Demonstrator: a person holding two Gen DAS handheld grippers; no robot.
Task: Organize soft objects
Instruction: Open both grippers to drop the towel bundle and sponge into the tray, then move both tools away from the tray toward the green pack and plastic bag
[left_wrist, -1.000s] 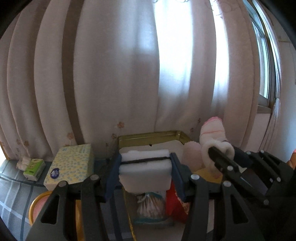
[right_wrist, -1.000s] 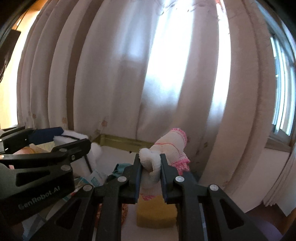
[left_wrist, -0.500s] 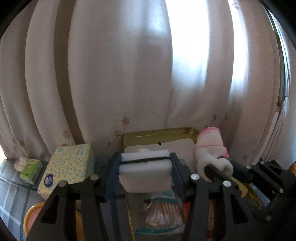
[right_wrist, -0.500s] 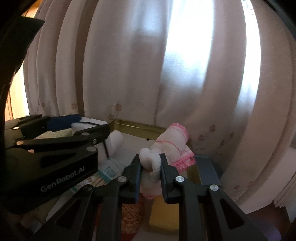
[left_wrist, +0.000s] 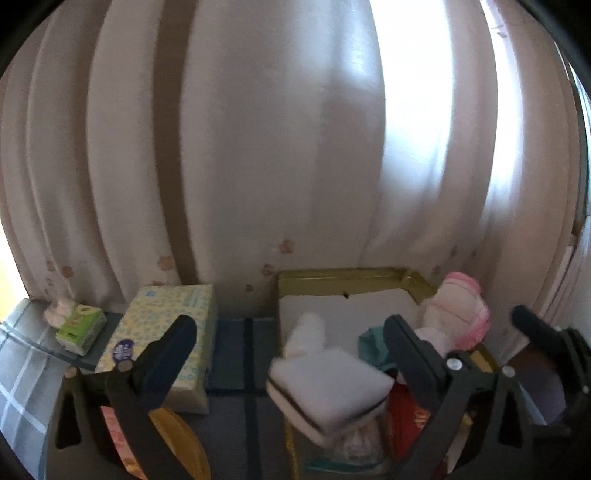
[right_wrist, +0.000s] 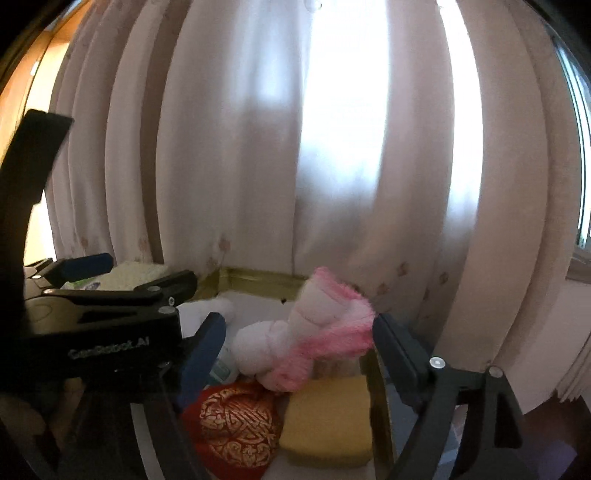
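Note:
My left gripper (left_wrist: 290, 328) has its jaws opening wide. The white sponge with a black stripe (left_wrist: 328, 387) lies tilted and blurred between and below its fingers, touched by neither, over the gold tray (left_wrist: 347, 280). My right gripper (right_wrist: 299, 325) also has its jaws opening. The pink and white sock (right_wrist: 314, 332) sits loose and blurred between its pads, over the tray's right side. The left wrist view shows the same sock (left_wrist: 454, 317) near the tray's right rim.
The tray (right_wrist: 258, 277) holds a yellow sponge (right_wrist: 328, 417), a red pouch (right_wrist: 236, 424) and a bag of cotton swabs (left_wrist: 354, 443). A tissue box (left_wrist: 166, 332), a green tissue pack (left_wrist: 79, 326) and an orange plate (left_wrist: 177, 435) lie to its left. Curtains hang close behind.
Both grippers have opened. The white sponge has left the left gripper's pads and tipped down into the tray. The sock has come free of the right gripper's pads.

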